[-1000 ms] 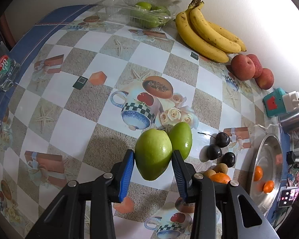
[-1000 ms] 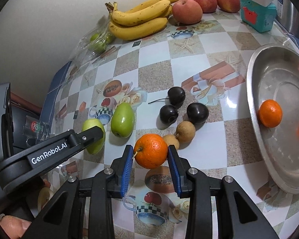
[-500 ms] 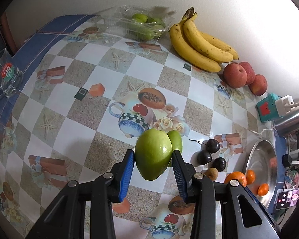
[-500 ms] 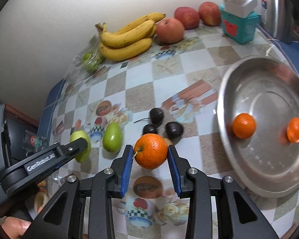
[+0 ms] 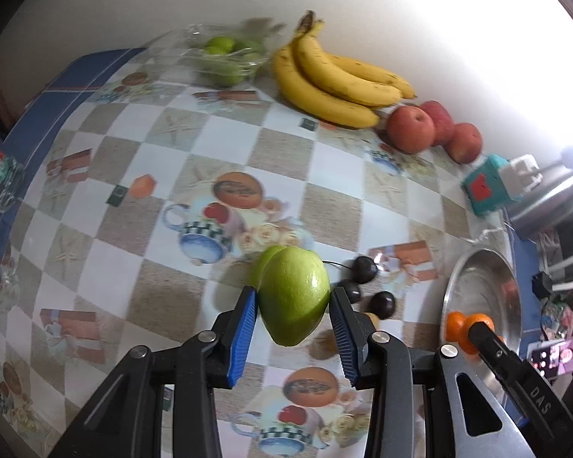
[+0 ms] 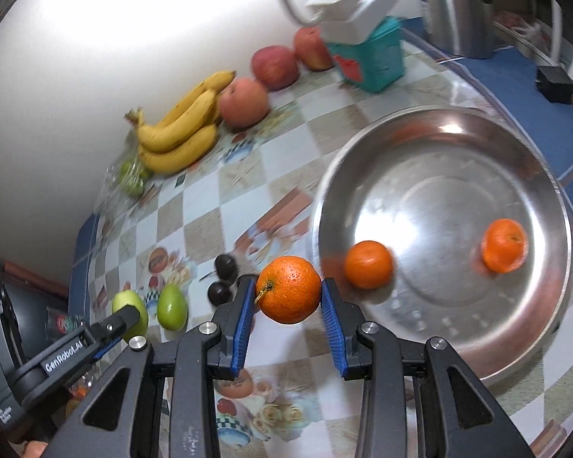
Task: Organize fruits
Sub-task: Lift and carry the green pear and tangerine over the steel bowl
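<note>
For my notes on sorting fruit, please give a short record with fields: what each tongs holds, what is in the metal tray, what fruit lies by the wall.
left tongs: shut on a green fruit
right tongs: shut on an orange
metal tray: two small oranges
by the wall: bananas, red apples, bag of green fruit
on the table: second green fruit, dark round fruits

Counter [image 5: 164, 278] under a checkered cloth printed with teapots and starfish. Along the wall: bag of green fruit [image 5: 225, 57], bananas [image 5: 336, 80], three apples [image 5: 410, 129], teal box [image 5: 485, 191]. Mid-cloth: one green mango [image 6: 172, 307], dark plums [image 5: 384, 303] just beside it. At the right edge: steel tray [image 6: 546, 328] bearing two tangerines. Far left: glass [image 5: 0, 179].
</note>
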`<action>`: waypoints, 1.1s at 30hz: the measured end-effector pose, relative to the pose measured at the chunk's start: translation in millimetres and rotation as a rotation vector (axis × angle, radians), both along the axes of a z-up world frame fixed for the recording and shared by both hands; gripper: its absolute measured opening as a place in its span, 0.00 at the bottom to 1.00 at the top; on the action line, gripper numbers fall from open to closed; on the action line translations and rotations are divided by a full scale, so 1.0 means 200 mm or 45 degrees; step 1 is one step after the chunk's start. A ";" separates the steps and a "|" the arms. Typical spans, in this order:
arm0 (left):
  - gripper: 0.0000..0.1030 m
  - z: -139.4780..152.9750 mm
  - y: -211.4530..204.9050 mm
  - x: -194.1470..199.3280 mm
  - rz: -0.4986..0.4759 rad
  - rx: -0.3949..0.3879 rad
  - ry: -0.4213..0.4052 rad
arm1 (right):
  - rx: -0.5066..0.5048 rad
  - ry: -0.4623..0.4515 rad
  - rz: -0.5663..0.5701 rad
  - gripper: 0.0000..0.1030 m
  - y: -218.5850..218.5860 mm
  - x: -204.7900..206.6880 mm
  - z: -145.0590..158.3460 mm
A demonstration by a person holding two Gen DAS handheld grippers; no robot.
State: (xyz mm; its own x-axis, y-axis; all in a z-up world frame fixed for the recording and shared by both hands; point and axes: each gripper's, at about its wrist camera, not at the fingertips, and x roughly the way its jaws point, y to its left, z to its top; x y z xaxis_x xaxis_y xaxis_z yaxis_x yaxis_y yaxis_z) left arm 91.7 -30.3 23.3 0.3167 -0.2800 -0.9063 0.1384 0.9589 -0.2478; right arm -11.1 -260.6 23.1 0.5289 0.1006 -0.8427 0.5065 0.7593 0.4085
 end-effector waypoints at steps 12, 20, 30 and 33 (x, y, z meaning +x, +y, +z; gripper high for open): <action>0.40 0.07 -0.37 -0.14 -0.278 -0.026 -0.075 | -0.027 0.009 -0.259 0.35 -0.33 -0.20 0.02; 0.40 0.06 -0.65 -0.22 -0.452 -0.040 -0.103 | -0.039 0.004 -0.359 0.35 -0.48 -0.27 -0.02; 0.40 -0.01 -1.00 -0.19 -0.638 0.005 -0.188 | -0.072 -0.036 -0.439 0.36 -0.58 -0.23 -0.08; 0.40 -0.05 -1.06 -0.17 -0.660 0.023 -0.201 | -0.098 -0.006 -0.453 0.36 -0.60 -0.21 -0.10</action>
